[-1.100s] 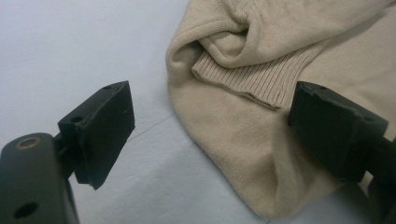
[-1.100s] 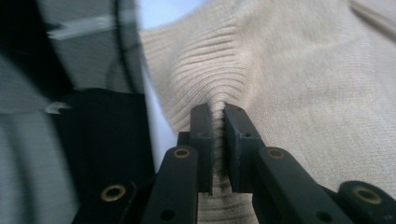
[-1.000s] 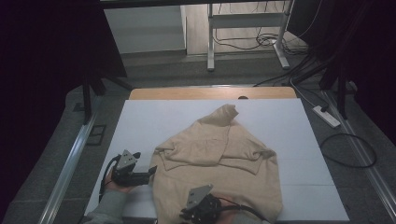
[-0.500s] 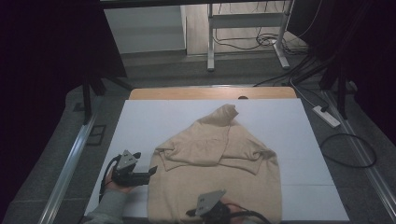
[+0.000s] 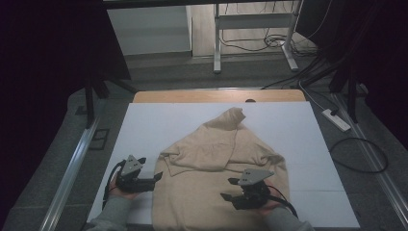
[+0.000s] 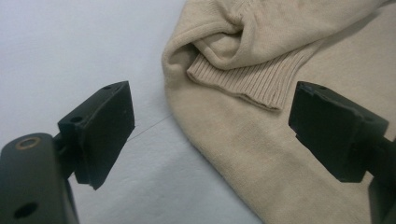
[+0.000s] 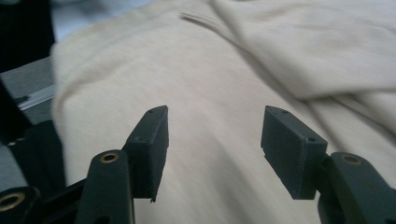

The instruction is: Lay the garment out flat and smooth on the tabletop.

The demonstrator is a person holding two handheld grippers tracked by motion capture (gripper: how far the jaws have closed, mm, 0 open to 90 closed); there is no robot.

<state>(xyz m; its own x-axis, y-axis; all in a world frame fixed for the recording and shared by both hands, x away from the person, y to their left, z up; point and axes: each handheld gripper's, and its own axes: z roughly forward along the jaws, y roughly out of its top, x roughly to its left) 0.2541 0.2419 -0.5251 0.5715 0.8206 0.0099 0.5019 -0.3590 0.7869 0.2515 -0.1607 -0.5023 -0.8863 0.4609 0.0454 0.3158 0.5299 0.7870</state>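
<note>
Beige sweater (image 5: 221,168) flat on white table (image 5: 154,125); right tool (image 5: 232,188) open above.

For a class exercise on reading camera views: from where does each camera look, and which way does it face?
High view: fixed above the near side, looking forward and down at the white table and beige sweater; forearms and both hand-held grippers, left and right, enter from below.
Left gripper view: rides the left hand-held gripper, facing the sweater's folded ribbed cuff; open jaws.
Right gripper view: rides the right hand-held gripper, low over the sweater body; jaws just opened, nothing between.
All views share the sweater.
</note>
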